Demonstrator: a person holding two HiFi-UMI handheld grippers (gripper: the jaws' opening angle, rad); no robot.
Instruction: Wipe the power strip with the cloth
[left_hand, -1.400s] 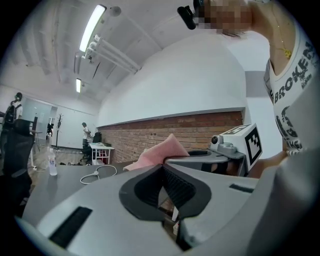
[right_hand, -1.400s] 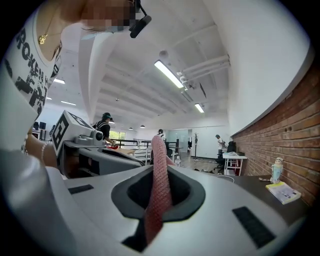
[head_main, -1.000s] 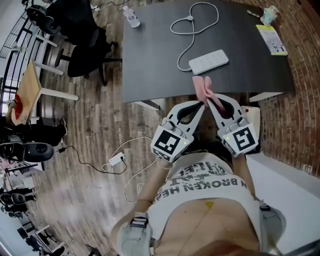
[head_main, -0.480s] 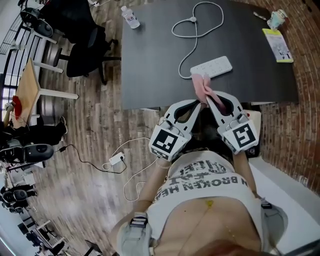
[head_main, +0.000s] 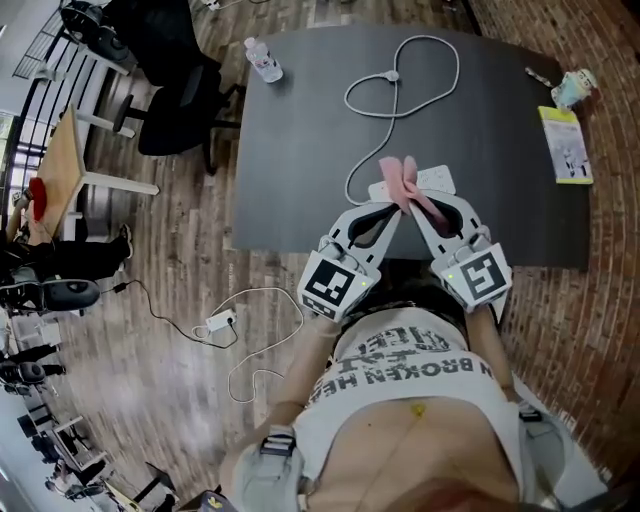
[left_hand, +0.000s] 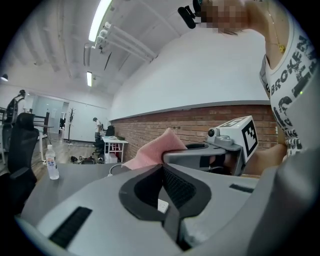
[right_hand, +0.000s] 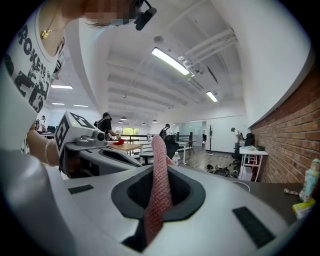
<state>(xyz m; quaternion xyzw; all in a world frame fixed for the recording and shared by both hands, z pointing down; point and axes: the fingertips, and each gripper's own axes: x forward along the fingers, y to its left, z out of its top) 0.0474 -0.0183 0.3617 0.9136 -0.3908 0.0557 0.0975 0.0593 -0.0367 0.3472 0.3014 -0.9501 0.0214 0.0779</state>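
Tongs clenched: right gripper (head_main: 418, 208) on cloth (head_main: 404, 178), left gripper (head_main: 397, 213) on nothing; strip (head_main: 440, 179) lies on table (head_main: 300, 150) near its front edge, so I'd lower cloth flat, wipe lengthwise, clear of cord (head_main: 400, 75).

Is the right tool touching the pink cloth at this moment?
Touching. The right gripper view shows the cloth pinched in the right tool, whose jaws are closed on it; the cloth runs up between them and pokes out past the tips.
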